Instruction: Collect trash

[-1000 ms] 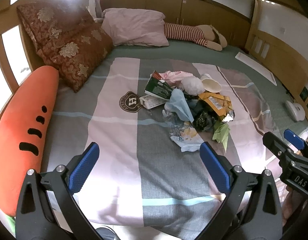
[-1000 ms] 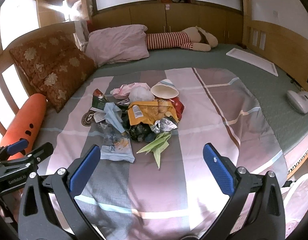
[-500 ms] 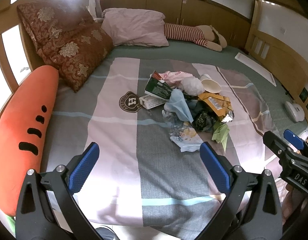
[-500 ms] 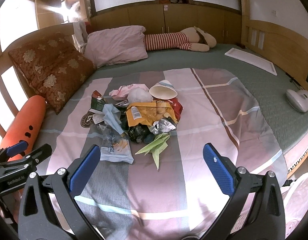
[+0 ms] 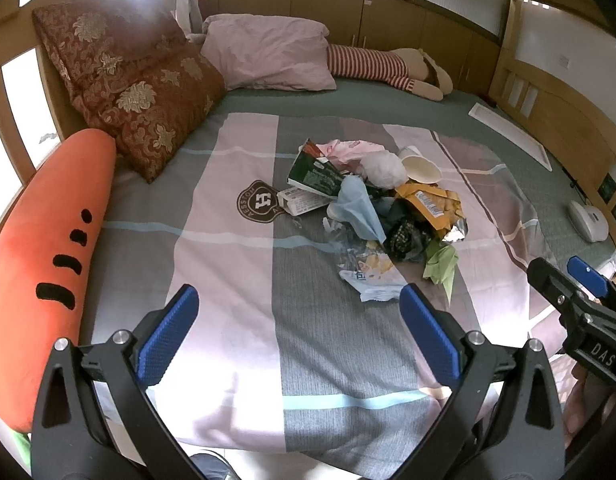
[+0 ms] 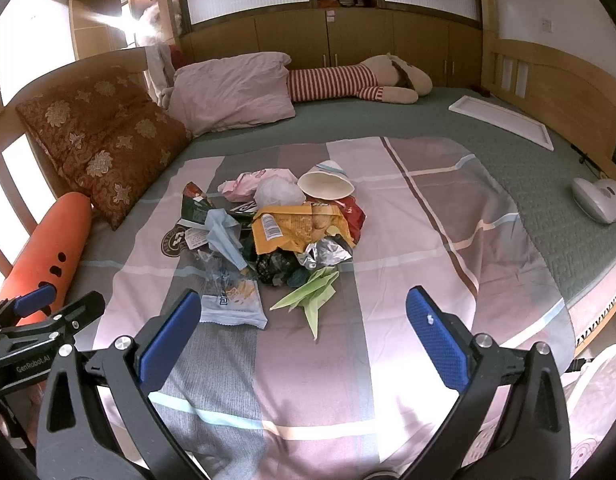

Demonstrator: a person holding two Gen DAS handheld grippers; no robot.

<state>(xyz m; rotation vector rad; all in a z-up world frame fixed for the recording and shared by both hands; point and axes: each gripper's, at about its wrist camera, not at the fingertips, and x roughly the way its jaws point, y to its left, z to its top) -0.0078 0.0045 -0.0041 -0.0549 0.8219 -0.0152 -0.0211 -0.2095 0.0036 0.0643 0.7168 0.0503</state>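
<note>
Both the left gripper (image 5: 294,316) and right gripper (image 6: 302,318) are being held wide open, empty, at lower frame, presumably staged for a first grab. Trash pile (image 6: 276,228) is being left heaped mid-frame on the blanket (image 6: 408,264), untouched.

The left black tongs with blue pads (image 5: 294,332) are spread wide, holding nothing. The right black tongs with blue pads (image 6: 302,334) are likewise spread wide and empty, level alongside.

Bright window glare blows out the upper left; fisheye bends the dark-vignetted edges; the bed (image 5: 244,248) stays sharp.
</note>
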